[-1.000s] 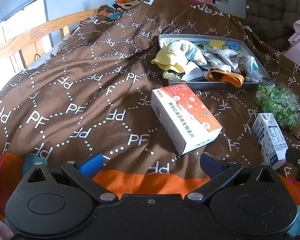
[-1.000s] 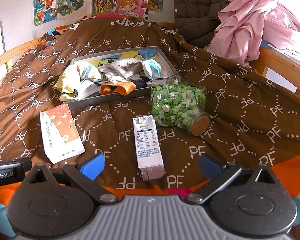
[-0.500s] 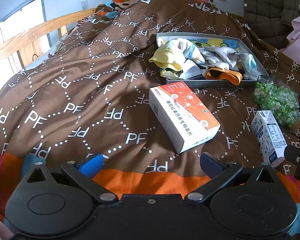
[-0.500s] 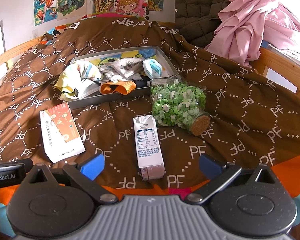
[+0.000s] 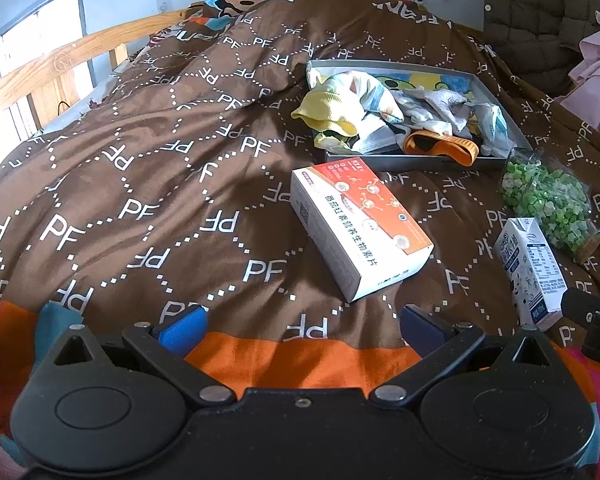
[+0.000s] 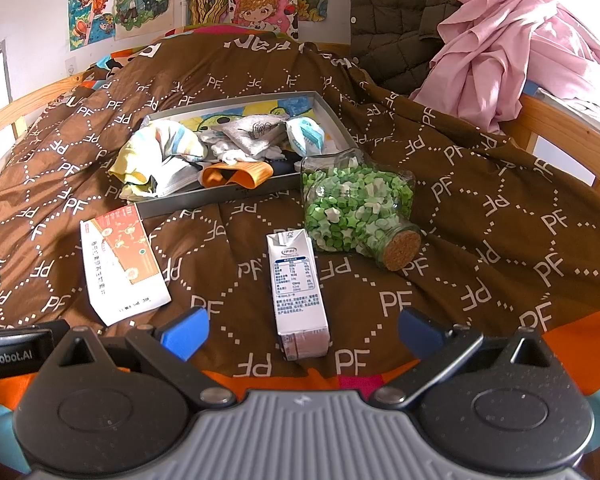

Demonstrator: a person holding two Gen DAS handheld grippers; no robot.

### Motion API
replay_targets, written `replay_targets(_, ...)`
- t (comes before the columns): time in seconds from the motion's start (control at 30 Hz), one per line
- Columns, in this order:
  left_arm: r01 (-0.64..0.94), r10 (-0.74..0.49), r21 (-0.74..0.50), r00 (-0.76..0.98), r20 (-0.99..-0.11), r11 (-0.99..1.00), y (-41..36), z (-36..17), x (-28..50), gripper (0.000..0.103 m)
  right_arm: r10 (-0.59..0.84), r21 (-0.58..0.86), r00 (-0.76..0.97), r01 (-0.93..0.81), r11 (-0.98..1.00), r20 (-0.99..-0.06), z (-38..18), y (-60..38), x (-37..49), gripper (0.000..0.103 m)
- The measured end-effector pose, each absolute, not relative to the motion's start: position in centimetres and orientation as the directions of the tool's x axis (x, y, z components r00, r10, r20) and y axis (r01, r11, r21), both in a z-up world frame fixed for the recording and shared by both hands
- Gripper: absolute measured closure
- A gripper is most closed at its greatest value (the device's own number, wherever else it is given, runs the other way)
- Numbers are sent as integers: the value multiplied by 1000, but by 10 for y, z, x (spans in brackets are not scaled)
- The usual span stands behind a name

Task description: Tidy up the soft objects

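A shallow grey tray (image 5: 424, 159) (image 6: 236, 196) lies on the brown quilt, filled with soft items: a yellow and striped cloth (image 5: 332, 110) (image 6: 156, 156), an orange band (image 5: 440, 146) (image 6: 236, 174), grey and white socks (image 6: 252, 136) and a face mask (image 5: 376, 142). My left gripper (image 5: 300, 326) is open near the quilt's front edge, holding nothing. My right gripper (image 6: 302, 328) is open too, with the near end of a milk carton (image 6: 296, 284) lying between its blue fingertips (image 6: 186, 330), apart from them.
An orange and white box (image 5: 360, 232) (image 6: 120, 256) lies in front of the tray. A corked glass jar of green pieces (image 6: 356, 208) (image 5: 548, 204) lies on its side right of it. Wooden bed rails (image 5: 48, 76) (image 6: 560, 132) run along both sides. Pink clothing (image 6: 516, 36) is piled at the right.
The left gripper has pulled back and risen slightly, so the box and tray sit a little farther away. The right gripper has barely moved. Both stay open.
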State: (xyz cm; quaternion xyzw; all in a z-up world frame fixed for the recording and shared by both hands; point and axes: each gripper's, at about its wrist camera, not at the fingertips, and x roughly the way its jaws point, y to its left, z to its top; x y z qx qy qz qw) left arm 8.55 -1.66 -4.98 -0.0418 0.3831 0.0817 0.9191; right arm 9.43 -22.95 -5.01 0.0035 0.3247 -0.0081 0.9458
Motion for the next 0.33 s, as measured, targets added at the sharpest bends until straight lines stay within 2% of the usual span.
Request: replay_targets(0.33, -177, 115, -14, 690, -714, 984, -17, -49, 86, 1, -13, 1, 789, 18, 1000, -614, -51, -229, 94, 0)
